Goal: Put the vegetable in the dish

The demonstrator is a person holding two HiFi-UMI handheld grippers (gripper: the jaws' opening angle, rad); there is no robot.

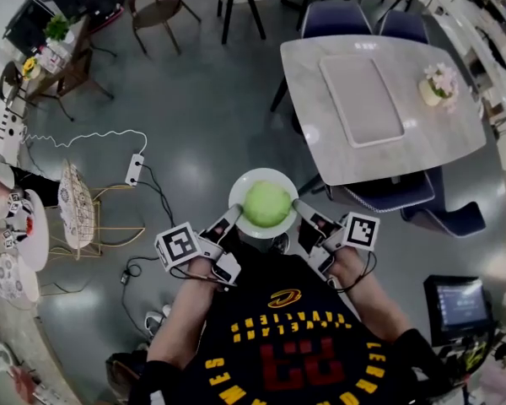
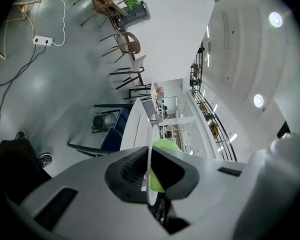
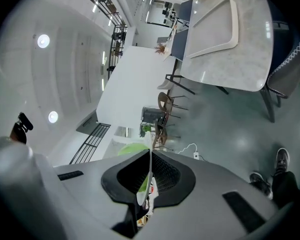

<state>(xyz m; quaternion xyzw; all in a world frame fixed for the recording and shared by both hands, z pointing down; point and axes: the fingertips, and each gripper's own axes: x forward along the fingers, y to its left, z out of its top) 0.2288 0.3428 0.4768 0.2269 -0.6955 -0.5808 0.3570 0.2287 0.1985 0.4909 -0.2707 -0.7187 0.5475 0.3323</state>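
A round pale green vegetable (image 1: pixel 266 204) lies in a white dish (image 1: pixel 240 189) held in the air before the person's chest. My left gripper (image 1: pixel 233 219) is shut on the dish's left rim, my right gripper (image 1: pixel 298 210) on its right rim. In the left gripper view the dish (image 2: pixel 150 156) shows edge-on, pinched between the dark pads, with the green vegetable (image 2: pixel 165 147) behind it. The right gripper view shows the same: the thin dish rim (image 3: pixel 149 159) clamped in the jaws and the vegetable (image 3: pixel 132 148) to its left.
A grey marble table (image 1: pixel 438 133) with a white tray (image 1: pixel 360 99) and a flower pot (image 1: pixel 438 85) stands ahead to the right, blue chairs (image 1: pixel 396 197) round it. A power strip and cable (image 1: pixel 135 169) lie on the floor at left, near a wire side table (image 1: pixel 76 205).
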